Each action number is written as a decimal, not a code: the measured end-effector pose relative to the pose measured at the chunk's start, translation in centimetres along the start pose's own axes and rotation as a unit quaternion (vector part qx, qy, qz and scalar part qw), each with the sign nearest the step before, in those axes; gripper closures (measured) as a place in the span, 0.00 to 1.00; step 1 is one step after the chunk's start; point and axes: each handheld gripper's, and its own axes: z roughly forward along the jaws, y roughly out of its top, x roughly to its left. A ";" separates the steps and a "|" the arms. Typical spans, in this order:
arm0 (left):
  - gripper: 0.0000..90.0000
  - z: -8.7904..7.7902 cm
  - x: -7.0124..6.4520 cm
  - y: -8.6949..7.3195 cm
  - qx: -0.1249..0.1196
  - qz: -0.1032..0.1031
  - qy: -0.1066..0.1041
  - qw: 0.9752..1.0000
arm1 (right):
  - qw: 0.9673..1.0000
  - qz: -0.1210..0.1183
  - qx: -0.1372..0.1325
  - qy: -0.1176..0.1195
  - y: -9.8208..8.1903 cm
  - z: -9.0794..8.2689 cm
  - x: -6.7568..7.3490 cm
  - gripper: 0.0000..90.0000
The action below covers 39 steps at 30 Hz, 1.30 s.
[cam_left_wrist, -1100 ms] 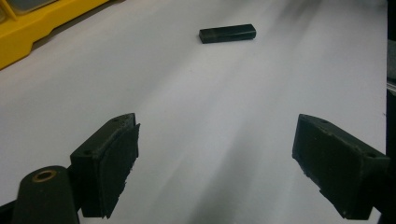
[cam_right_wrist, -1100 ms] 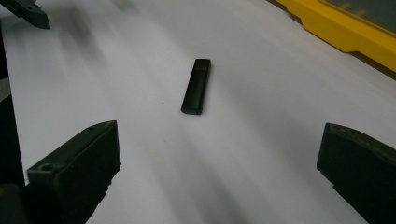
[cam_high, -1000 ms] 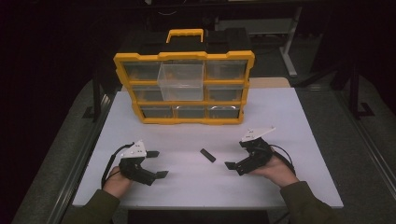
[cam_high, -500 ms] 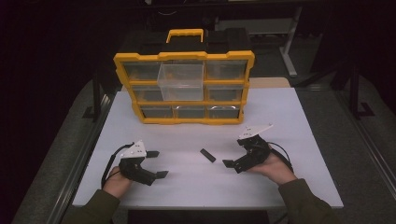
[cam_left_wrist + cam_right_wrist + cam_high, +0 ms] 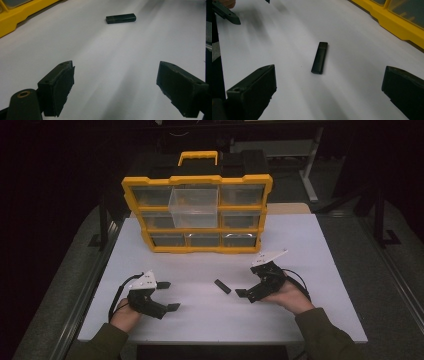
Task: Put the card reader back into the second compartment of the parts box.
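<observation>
A small black stick (image 5: 222,286), flat and oblong like a USB drive, lies on the bare white surface (image 5: 310,245), in front of the yellow drawer organizer (image 5: 197,215) and well apart from it. The right tongs (image 5: 248,290) are near the stick, just to its right in the high view, with the jaws spread wide and holding nothing. In the right gripper view the stick (image 5: 320,57) lies straight ahead, between the lines of the two jaws but a little beyond their tips, and its long axis runs almost along the direction in which the tongs look. I judge this is not the best line for a grip, because the jaws would close across the narrow width only if the hand goes forward without turning. The left tongs (image 5: 167,296) are also wide apart and empty, and they are farther from the stick; in the left gripper view the stick (image 5: 121,18) lies far ahead with its long side across the view. So the right hand (image 5: 287,295) is the nearer one for the pick.
</observation>
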 end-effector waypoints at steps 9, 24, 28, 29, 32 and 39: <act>0.16 0.1 -0.1 0.0 -0.001 0.000 -0.001 1.000 | 1.000 -0.002 -0.002 0.003 0.7 0.1 -0.1 0.00; 0.16 0.0 0.0 0.0 -0.002 0.001 -0.001 1.000 | 1.000 -0.010 -0.003 0.010 1.9 0.6 0.0 0.00; 0.16 0.1 0.0 0.0 -0.002 0.001 -0.001 1.000 | 1.000 -0.013 -0.001 0.013 2.1 0.8 0.1 0.00; 0.16 0.1 0.0 0.0 -0.002 0.001 -0.002 1.000 | 1.000 -0.013 0.000 0.013 2.2 0.9 0.1 0.00; 0.16 0.1 0.0 0.0 -0.002 0.000 -0.001 1.000 | 1.000 -0.013 0.001 0.015 2.4 1.0 0.1 0.00; 0.16 0.1 0.0 0.0 -0.002 0.000 -0.002 1.000 | 1.000 -0.018 0.002 0.020 3.0 1.4 0.1 0.00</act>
